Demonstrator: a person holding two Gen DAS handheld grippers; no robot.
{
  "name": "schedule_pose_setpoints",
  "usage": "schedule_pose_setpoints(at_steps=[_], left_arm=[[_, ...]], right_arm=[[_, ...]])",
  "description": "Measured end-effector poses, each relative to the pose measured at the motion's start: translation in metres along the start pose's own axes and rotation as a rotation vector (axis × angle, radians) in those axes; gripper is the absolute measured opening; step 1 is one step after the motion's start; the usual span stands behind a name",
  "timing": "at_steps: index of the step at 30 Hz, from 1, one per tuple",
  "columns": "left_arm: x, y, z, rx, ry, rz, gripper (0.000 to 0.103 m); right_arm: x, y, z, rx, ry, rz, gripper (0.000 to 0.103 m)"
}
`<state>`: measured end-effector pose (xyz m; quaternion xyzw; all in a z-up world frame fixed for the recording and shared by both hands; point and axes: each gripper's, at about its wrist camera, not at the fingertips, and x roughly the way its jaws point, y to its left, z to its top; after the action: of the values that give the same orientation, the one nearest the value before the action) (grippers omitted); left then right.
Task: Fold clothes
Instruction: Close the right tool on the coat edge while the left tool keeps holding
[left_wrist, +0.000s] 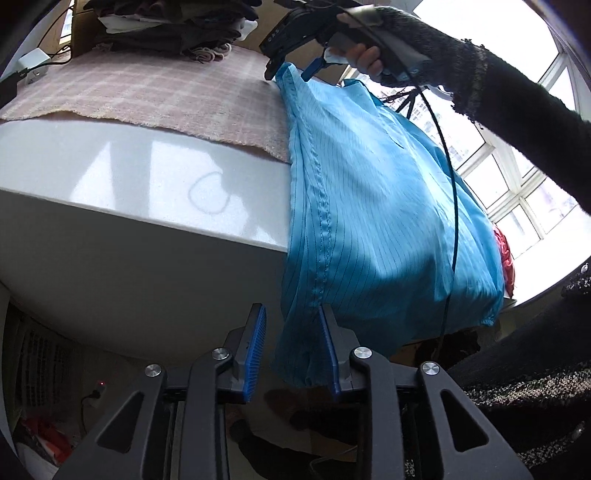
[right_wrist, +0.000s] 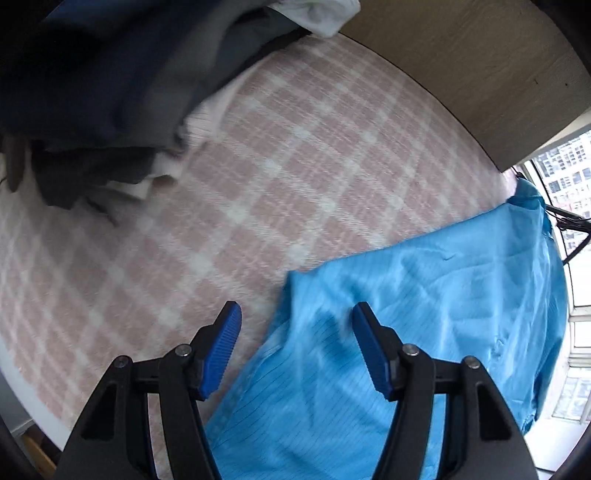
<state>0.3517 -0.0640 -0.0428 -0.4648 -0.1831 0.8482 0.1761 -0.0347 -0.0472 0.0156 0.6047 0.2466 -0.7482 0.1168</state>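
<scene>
Blue garment (left_wrist: 369, 206), hem only L-view

One sky-blue pinstriped garment (left_wrist: 369, 206) hangs over the edge of one white glossy table (left_wrist: 147, 192). One pink-and-white checked woolly cloth (right_wrist: 295, 166) covers the table top. One heap of dark and pale folded clothes (right_wrist: 110, 92) sits at the table's far side; its pieces cannot be counted. Two black tongs with blue ribbed pads are near the table: the left tongs (left_wrist: 291, 354) and the right tongs (right_wrist: 295, 354).
</scene>
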Motion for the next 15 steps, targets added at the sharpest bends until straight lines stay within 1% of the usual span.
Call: schedule_pose_setpoints(at_steps=[1, 2, 3, 4, 5, 6, 9, 12, 13, 14, 15], left_arm=[[0.0, 0.0, 0.0, 0.008, 0.0, -0.008, 0.027], [0.0, 0.001, 0.0, 0.018, 0.003, -0.014, 0.027], [-0.001, 0.002, -0.001, 0.028, 0.007, -0.019, 0.027], [-0.005, 0.004, -0.003, 0.037, 0.013, -0.021, 0.027], [-0.003, 0.005, -0.002, 0.043, 0.016, -0.023, 0.027], [0.0, 0.004, 0.0, 0.046, 0.018, -0.028, 0.027], [0.009, 0.004, 0.005, 0.053, 0.023, -0.047, 0.027], [0.013, 0.009, 0.003, 0.054, 0.032, -0.1, 0.026], [0.014, 0.011, 0.001, 0.056, 0.038, -0.121, 0.023], [0.014, 0.012, 0.0, 0.06, 0.042, -0.138, 0.017], [0.013, 0.011, -0.001, 0.066, 0.038, -0.148, 0.002]], right_arm=[[0.003, -0.002, 0.0, 0.012, 0.005, 0.006, 0.061], [0.004, -0.005, -0.001, 0.029, 0.005, 0.026, 0.056], [0.003, -0.008, -0.004, 0.038, 0.009, 0.044, 0.037], [0.003, -0.01, -0.006, 0.048, 0.012, 0.061, 0.027], [0.002, -0.013, -0.008, 0.057, 0.016, 0.079, 0.015], [0.001, -0.016, -0.011, 0.064, 0.016, 0.094, 0.011], [-0.014, -0.024, -0.021, 0.057, -0.025, 0.112, 0.008], [-0.028, -0.035, -0.032, 0.061, -0.057, 0.128, 0.007], [-0.032, -0.038, -0.035, 0.066, -0.062, 0.137, 0.007], [-0.036, -0.041, -0.037, 0.071, -0.068, 0.145, 0.007], [-0.04, -0.044, -0.04, 0.074, -0.075, 0.152, 0.007]])
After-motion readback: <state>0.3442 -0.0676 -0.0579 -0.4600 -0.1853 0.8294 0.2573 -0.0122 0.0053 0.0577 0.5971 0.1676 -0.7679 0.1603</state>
